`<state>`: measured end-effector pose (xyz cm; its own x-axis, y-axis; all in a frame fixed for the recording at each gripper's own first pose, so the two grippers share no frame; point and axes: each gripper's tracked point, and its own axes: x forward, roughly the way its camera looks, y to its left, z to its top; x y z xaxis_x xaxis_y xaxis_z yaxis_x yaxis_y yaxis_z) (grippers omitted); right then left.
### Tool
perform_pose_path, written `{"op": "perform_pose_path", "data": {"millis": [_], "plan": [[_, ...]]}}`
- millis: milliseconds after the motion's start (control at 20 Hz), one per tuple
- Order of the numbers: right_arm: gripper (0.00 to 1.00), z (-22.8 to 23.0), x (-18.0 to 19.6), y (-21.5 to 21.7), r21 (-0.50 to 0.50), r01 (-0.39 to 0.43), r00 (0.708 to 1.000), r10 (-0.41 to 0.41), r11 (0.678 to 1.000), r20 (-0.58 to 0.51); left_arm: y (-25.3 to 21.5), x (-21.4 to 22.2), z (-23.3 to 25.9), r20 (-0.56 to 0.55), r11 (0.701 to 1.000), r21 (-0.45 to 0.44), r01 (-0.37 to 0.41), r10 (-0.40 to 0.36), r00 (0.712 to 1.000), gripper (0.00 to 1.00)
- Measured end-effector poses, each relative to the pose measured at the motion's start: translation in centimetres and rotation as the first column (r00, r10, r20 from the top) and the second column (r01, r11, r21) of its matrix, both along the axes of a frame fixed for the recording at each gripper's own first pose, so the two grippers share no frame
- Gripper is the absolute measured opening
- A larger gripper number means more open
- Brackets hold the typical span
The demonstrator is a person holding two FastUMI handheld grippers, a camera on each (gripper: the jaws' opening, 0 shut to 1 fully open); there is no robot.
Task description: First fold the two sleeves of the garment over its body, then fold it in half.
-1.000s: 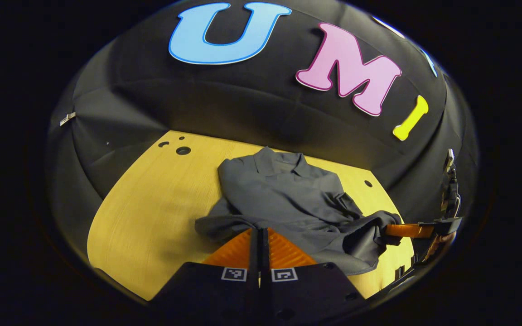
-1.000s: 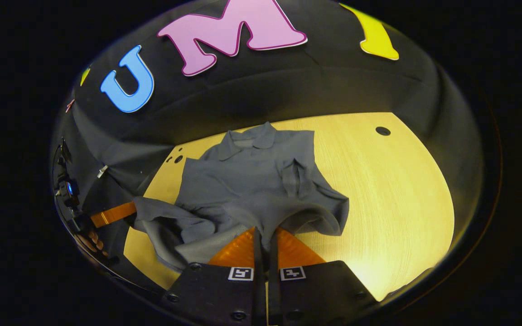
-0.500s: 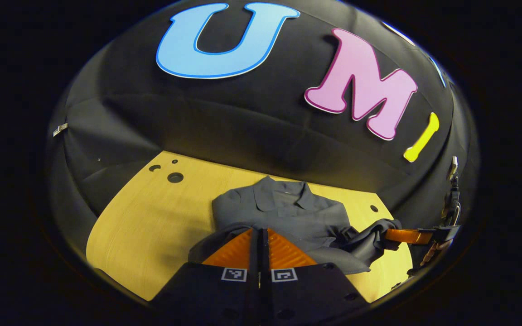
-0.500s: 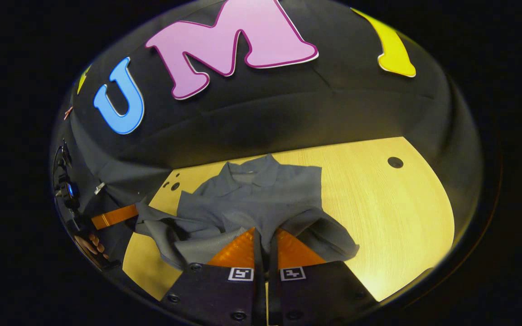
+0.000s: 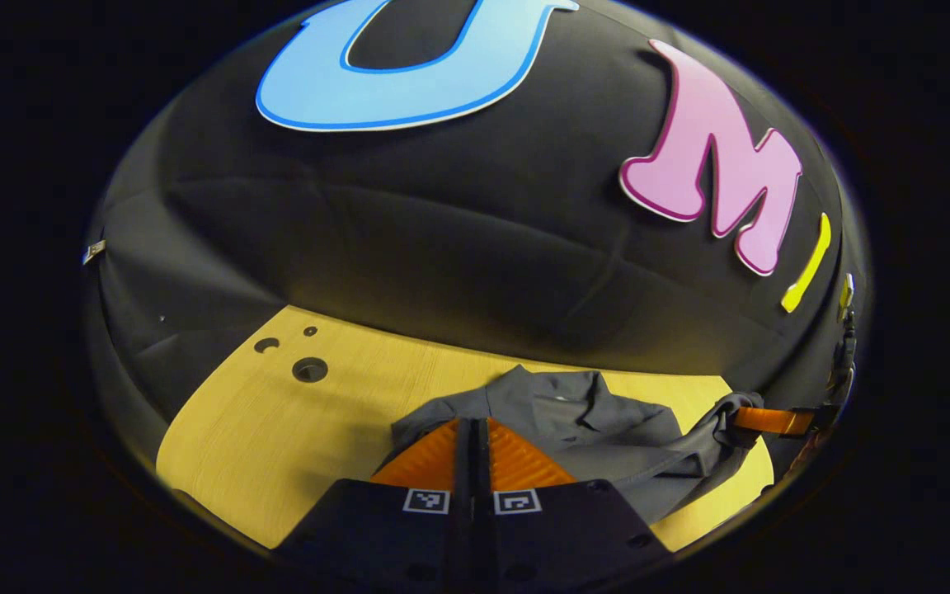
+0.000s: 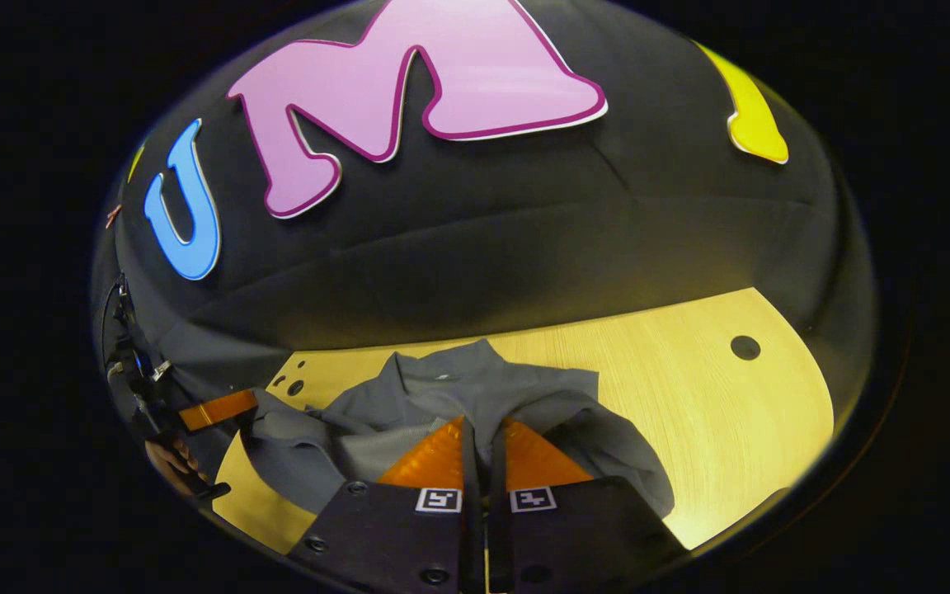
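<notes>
A grey collared shirt (image 5: 599, 433) lies on the yellow wooden table (image 5: 277, 429), its collar (image 5: 562, 389) toward the booth wall. My left gripper (image 5: 471, 422) is shut on the shirt's near edge, held up over the body. Far right in the left gripper view, my right gripper (image 5: 740, 418) pinches the other corner of that edge. In the right gripper view the shirt (image 6: 442, 392) bunches under my right gripper (image 6: 479, 422), which is shut on the cloth. My left gripper (image 6: 246, 403) shows at the left, cloth hanging from it.
The table (image 6: 689, 412) has round holes near its far corners (image 5: 310, 369) (image 6: 745, 347). The black cloth wall rises right behind the table's far edge. A hand (image 6: 170, 458) holds the left gripper at the lower left of the right gripper view.
Both grippers have carried the shirt's near edge forward toward the collar. The wall looms larger and less of the shirt's body shows beyond the fingers.
</notes>
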<state>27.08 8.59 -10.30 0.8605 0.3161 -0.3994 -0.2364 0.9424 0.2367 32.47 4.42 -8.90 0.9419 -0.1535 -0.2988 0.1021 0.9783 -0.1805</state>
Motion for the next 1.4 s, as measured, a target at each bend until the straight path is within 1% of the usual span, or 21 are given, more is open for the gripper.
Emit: {"op": "perform_pose_path", "data": {"millis": [250, 300, 350, 450, 550, 600, 650, 700, 750, 900, 950, 1000, 1050, 1100, 1200, 1300, 1350, 1400], "plan": [[0.06, -2.5, 3.9, 0.3, -0.020, 0.011, 1.000, -0.011, 1.000, -0.013, 0.3, 4.4, -2.2, 0.002, 1.000, -0.008, 0.000, 0.000, 1.000, 0.05], [0.07, -3.5, 4.4, 0.4, -0.011, 0.010, 0.999, -0.011, 1.000, -0.037, -0.1, 4.6, -3.1, -0.011, 1.000, -0.010, 0.002, -0.002, 1.000, 0.05], [0.07, -4.3, 4.7, 0.5, 0.003, 0.009, 0.999, -0.009, 1.000, -0.053, 0.2, 5.0, -4.0, -0.025, 1.000, 0.006, -0.016, 0.017, 1.000, 0.05], [0.09, -5.6, 4.9, 0.4, -0.003, 0.018, 0.997, -0.018, 1.000, -0.073, 0.1, 5.5, -4.5, -0.025, 0.999, 0.026, -0.023, 0.024, 0.999, 0.06], [0.17, -5.9, 5.2, 0.1, -0.013, 0.014, 0.997, -0.015, 1.000, -0.074, 0.2, 6.1, -4.1, 0.003, 0.999, 0.041, -0.024, 0.024, 1.000, 0.11], [0.26, -5.9, 4.9, 0.7, 0.006, -0.007, 0.997, 0.007, 1.000, -0.077, 0.0, 6.2, -3.6, 0.016, 0.999, 0.040, -0.015, 0.014, 1.000, 0.15], [0.26, -5.9, 4.7, 1.1, 0.018, -0.016, 0.997, 0.017, 1.000, -0.080, -0.5, 6.1, -3.3, 0.024, 0.999, 0.031, 0.006, -0.007, 1.000, 0.10], [0.23, -5.8, 4.5, 1.2, 0.018, -0.020, 0.996, 0.022, 1.000, -0.082, -0.9, 5.5, -2.7, 0.031, 0.999, 0.031, 0.015, -0.016, 0.999, 0.29], [0.38, -5.4, 4.2, 1.1, 0.015, -0.021, 0.997, 0.022, 1.000, -0.074, -1.1, 5.0, -2.0, 0.045, 0.999, 0.039, 0.018, -0.020, 0.999, 0.33], [0.82, -3.5, 3.6, 0.8, 0.010, -0.013, 0.999, 0.013, 1.000, -0.029, -1.8, 2.9, 0.3, 0.094, 0.997, 0.075, 0.037, -0.044, 0.995, 0.68], [0.98, -2.9, 3.2, 0.4, -0.005, -0.004, 1.000, 0.004, 1.000, -0.015, -1.9, 2.0, 1.2, 0.111, 0.995, 0.093, 0.038, -0.048, 0.993, 0.80], [0.99, -2.0, 2.6, -0.1, -0.021, 0.006, 1.000, -0.006, 1.000, 0.004, -1.9, 1.0, 2.1, 0.130, 0.993, 0.113, 0.035, -0.050, 0.990, 0.83], [0.99, -1.1, 2.0, -0.7, -0.040, 0.020, 0.999, -0.019, 0.999, 0.026, -2.2, 0.1, 3.1, 0.150, 0.991, 0.127, 0.036, -0.055, 0.987, 0.93], [0.99, -0.2, 1.4, -1.5, -0.057, 0.038, 0.998, -0.035, 0.998, 0.049, -2.5, -0.9, 4.0, 0.168, 0.990, 0.138, 0.038, -0.061, 0.984, 0.96], [0.99, 2.0, -0.1, -2.4, -0.075, 0.074, 0.993, -0.066, 0.994, 0.103, -2.8, -3.1, 6.0, 0.197, 0.986, 0.164, 0.038, -0.071, 0.978, 0.96], [0.99, 4.5, -2.2, -3.2, -0.070, 0.107, 0.983, -0.095, 0.992, 0.156, -2.9, -5.9, 8.1, 0.241, 0.983, 0.184, 0.025, -0.070, 0.968, 0.96], [0.99, 5.4, -3.1, -3.5, -0.064, 0.118, 0.980, -0.106, 0.991, 0.168, -3.0, -7.5, 9.2, 0.265, 0.983, 0.185, 0.022, -0.071, 0.962, 0.96], [0.98, 5.9, -4.8, -3.7, -0.061, 0.115, 0.983, -0.105, 0.991, 0.151, -3.2, -9.0, 10.1, 0.290, 0.984, 0.176, 0.026, -0.077, 0.954, 0.96]]}}
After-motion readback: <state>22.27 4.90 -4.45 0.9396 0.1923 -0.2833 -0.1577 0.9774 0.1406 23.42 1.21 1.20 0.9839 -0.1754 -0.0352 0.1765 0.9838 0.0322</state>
